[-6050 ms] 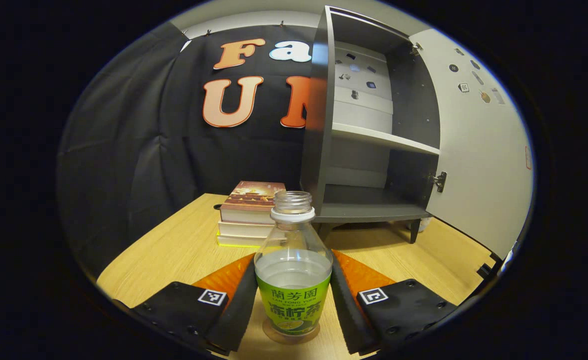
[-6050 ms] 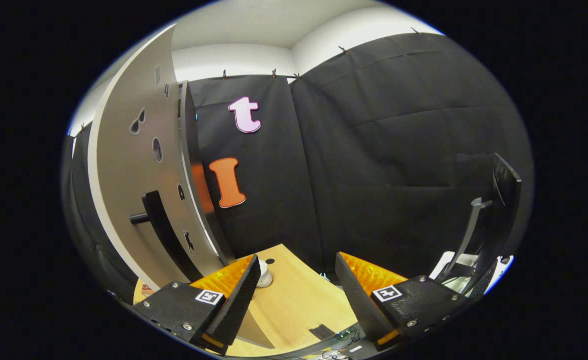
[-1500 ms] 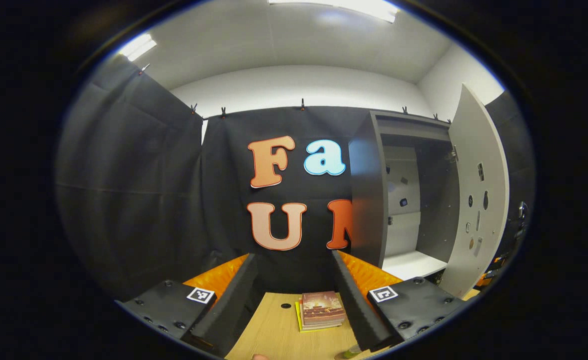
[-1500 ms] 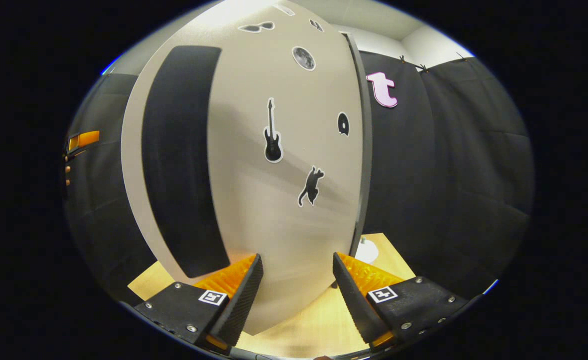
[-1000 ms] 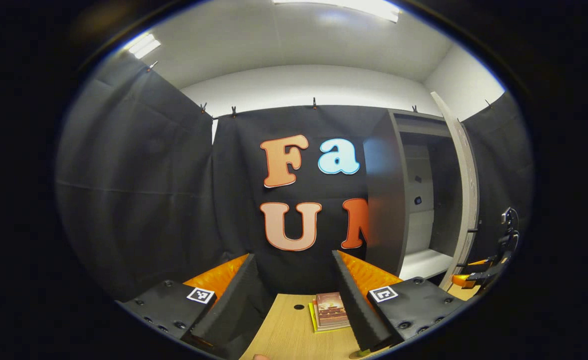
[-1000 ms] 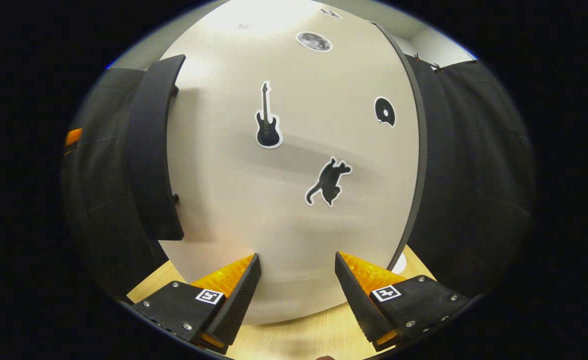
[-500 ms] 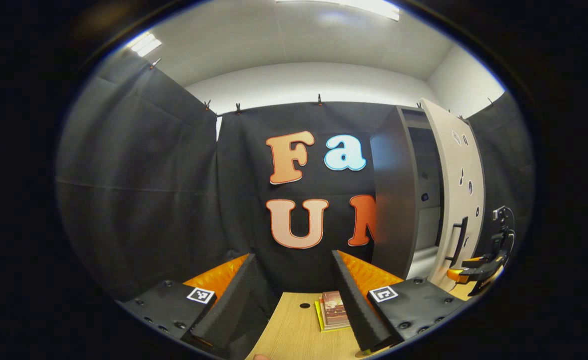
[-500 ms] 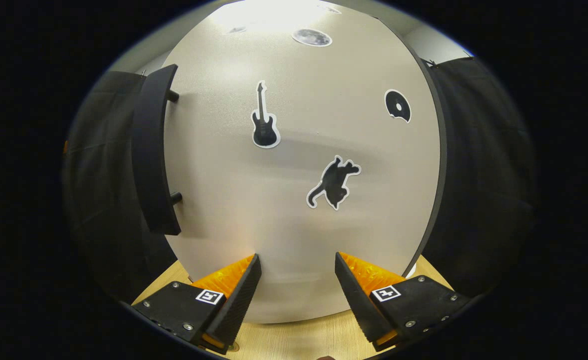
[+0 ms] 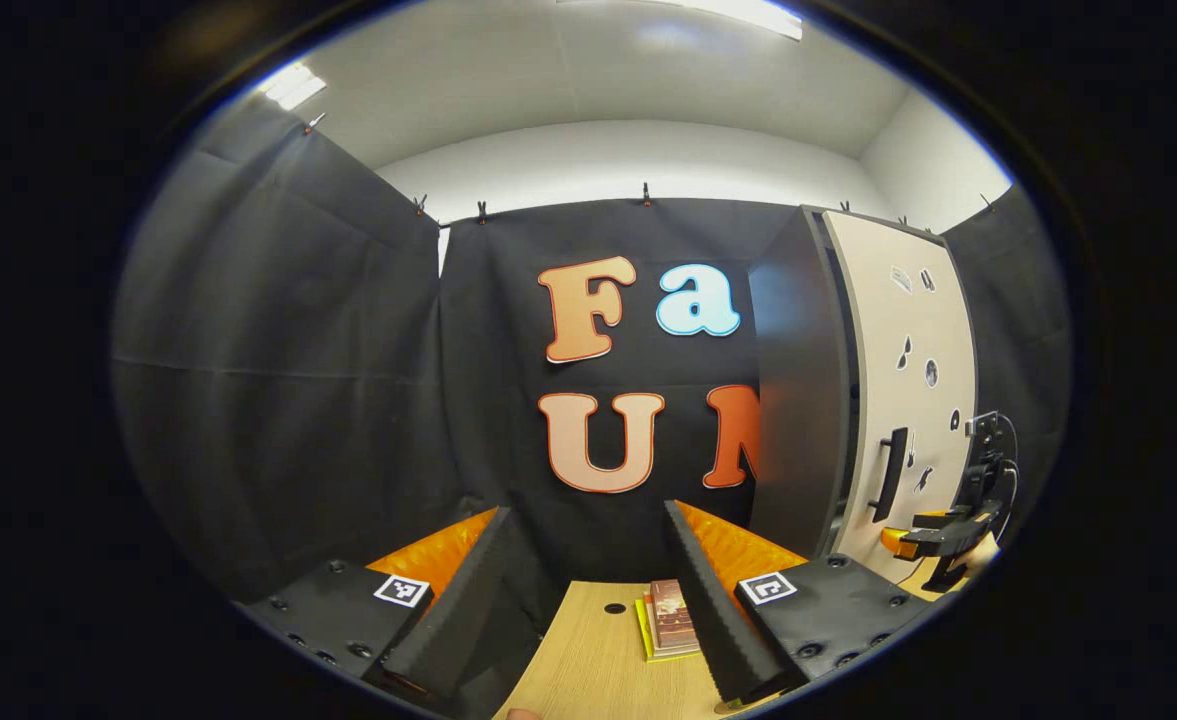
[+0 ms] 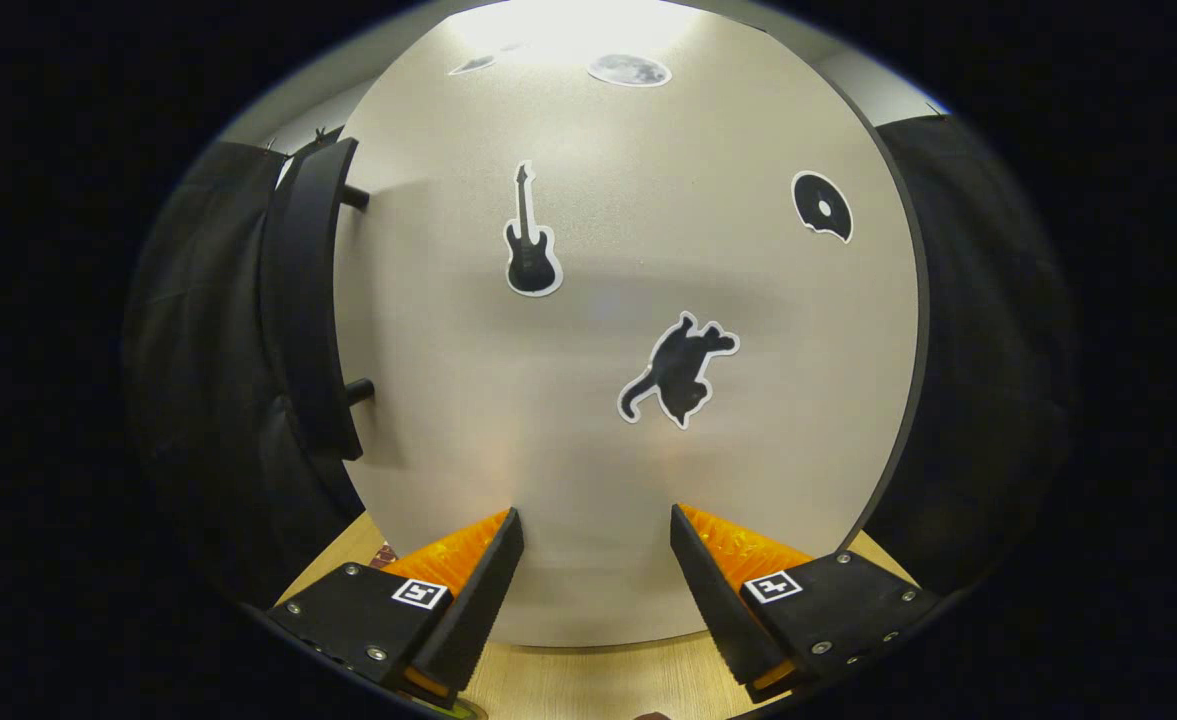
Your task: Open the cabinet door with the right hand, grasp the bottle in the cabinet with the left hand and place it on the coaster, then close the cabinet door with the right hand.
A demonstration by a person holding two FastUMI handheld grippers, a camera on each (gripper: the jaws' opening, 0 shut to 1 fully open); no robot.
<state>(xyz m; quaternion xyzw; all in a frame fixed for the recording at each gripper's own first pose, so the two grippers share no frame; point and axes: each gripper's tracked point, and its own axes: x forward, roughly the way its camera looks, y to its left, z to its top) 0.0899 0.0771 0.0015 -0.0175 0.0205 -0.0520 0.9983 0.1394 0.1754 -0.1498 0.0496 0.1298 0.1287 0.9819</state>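
Tongs first: the right tongs (image 10: 593, 590) stand spread wide with nothing between them, tips just short of or touching the cabinet door (image 10: 608, 330); contact cannot be told from the right gripper view. The left tongs (image 9: 588, 590) are likewise wide open and empty, held up over the table (image 9: 588, 665), well to the left of the cabinet (image 9: 798, 400).

Taking the door as the landmark: the right tongs sit low on its face, below the cat sticker (image 10: 676, 372) and right of the long bar handle (image 10: 303, 300), which runs upright along the door's left edge. From the left gripper view the door lies flush or nearly flush against the cabinet front, so the closing step looks all but done. A stack of books (image 9: 670, 622) lies on the table left of the cabinet.

The bottle is not something I can place from here; by the task it should stand on the coaster, near the left tongs.

The door is a stiff, flat, smooth panel, probably light on its hinges. Its face gives no purchase for pinching, so a flat push suits closing; the handle is the place to grip if pulling is needed. Room is open to the right of the door and behind the right tongs for backing straight off; the table edge lies close beneath them.
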